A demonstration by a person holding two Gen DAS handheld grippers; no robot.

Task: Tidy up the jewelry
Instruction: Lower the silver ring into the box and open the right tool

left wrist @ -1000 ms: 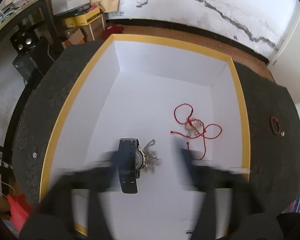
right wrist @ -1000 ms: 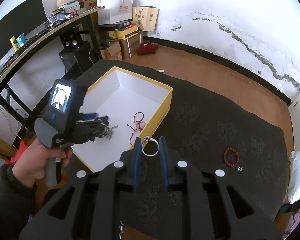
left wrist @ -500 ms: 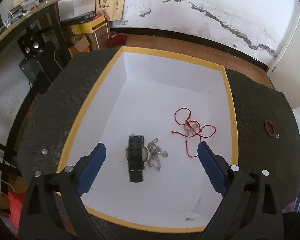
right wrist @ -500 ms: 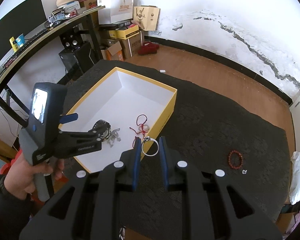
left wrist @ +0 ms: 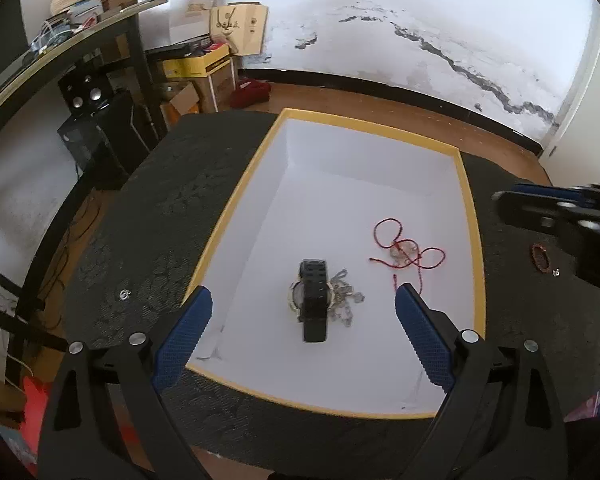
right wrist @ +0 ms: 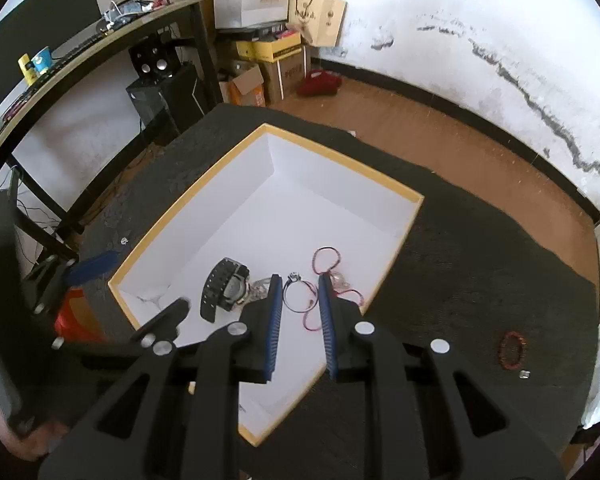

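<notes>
A white box with a yellow rim [left wrist: 236, 200] [right wrist: 400, 236] stands on the dark table. Inside lie a black watch [left wrist: 315, 300] [right wrist: 224, 288], a silver chain [left wrist: 346, 300] and a red cord necklace [left wrist: 410, 250] [right wrist: 328, 256]. My left gripper [left wrist: 300, 312] is open and empty, above the box's near edge. My right gripper [right wrist: 299, 292] is shut on a silver ring [right wrist: 296, 292] and holds it over the box, between watch and red cord. It also shows in the left wrist view [left wrist: 560, 220].
A red bead bracelet [right wrist: 512, 350] [left wrist: 540, 257] and a small silver piece [right wrist: 524, 375] lie on the table right of the box. Another small silver piece [left wrist: 124, 294] lies left of it. A desk, speakers and boxes stand beyond the table.
My left gripper has opened, let go of the watch and pulled back from the box. My right gripper has carried the ring from beside the box to over its inside.
</notes>
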